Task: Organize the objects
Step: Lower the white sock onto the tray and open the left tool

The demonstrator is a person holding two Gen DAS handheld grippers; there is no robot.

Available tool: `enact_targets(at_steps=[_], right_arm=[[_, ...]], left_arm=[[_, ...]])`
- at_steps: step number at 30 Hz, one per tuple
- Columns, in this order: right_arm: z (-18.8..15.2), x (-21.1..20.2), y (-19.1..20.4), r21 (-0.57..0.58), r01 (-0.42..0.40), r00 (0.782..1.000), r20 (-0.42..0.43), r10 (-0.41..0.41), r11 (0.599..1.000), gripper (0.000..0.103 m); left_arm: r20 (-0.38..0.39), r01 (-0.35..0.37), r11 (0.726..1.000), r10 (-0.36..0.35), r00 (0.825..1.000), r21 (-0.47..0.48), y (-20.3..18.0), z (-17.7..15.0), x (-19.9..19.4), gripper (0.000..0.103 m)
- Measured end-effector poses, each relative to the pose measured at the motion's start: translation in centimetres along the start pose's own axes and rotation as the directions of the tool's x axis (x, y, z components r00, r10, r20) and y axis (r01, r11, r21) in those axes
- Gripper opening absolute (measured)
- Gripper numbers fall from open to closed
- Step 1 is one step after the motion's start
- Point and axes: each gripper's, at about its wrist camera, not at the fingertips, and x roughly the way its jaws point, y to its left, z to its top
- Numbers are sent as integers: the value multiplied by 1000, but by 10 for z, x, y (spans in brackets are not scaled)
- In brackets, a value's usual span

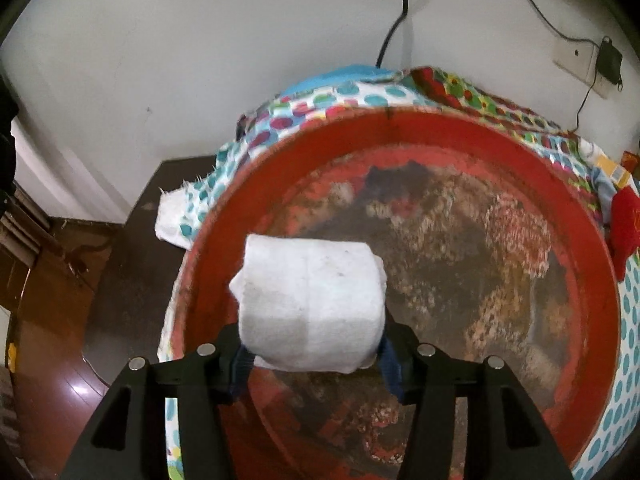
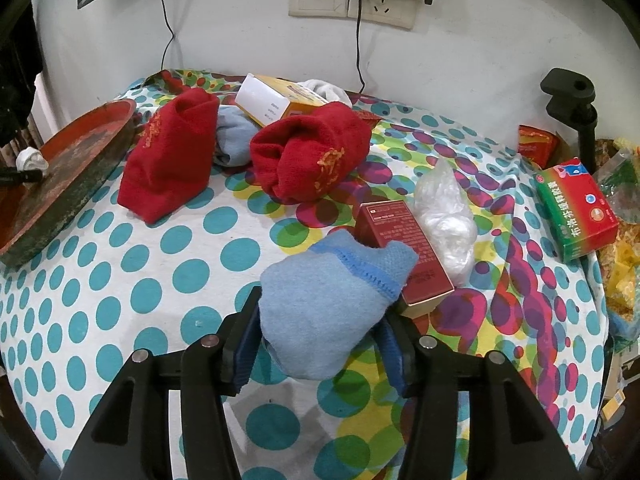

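Right tool (image 2: 318, 340) clamped on a light blue sock (image 2: 328, 304), held just above the dotted cloth (image 2: 120, 280) w/ its cuff over the near end of a dark red box (image 2: 404, 252). Clear plastic bag (image 2: 444, 220) just beside that box. Further back: 2 red socks (image 2: 168, 156) (image 2: 312, 152), another pale blue sock (image 2: 234, 136) btwn them, a yellow-white box (image 2: 272, 102) behind. Green-red box (image 2: 576, 208) at right edge. Red tray (image 2: 76, 176) at left; left tool (image 2: 20, 176) over it holding a white roll (image 2: 32, 159).
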Motion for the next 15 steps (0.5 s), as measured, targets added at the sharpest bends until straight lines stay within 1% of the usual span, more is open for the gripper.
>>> enact_targets(at_steps=[2,4,6,10,13,15], right_arm=[[0,0,1,2,0,1000,-1,0,1000,50],[0,0,0,6,-6,1000,-2,6,1000,51],[0,-1,0,9,-7,1000,-3,7,1000,51],[1,-1,-1,7,-4,1000,-3,4,1000,51],[1,0,-1,8,-4,1000,-4,4,1000,52],[1,0,-1,8,-2,1000,-4,2,1000,52]], left_arm=[[12,-8,1000,8,1000,8,1,2,-5,63],[12,-11,1000,10,1000,13,3,1,-9,64],[7,-5,1000,5,1000,11,5,-1,-11,68],[-20,16,999,-17,1000,-28,13,-3,-10,69],[-14,15,999,-15,1000,-43,14,-6,-14,69],[2,21,998,-21,1000,-51,12,-8,-22,69]])
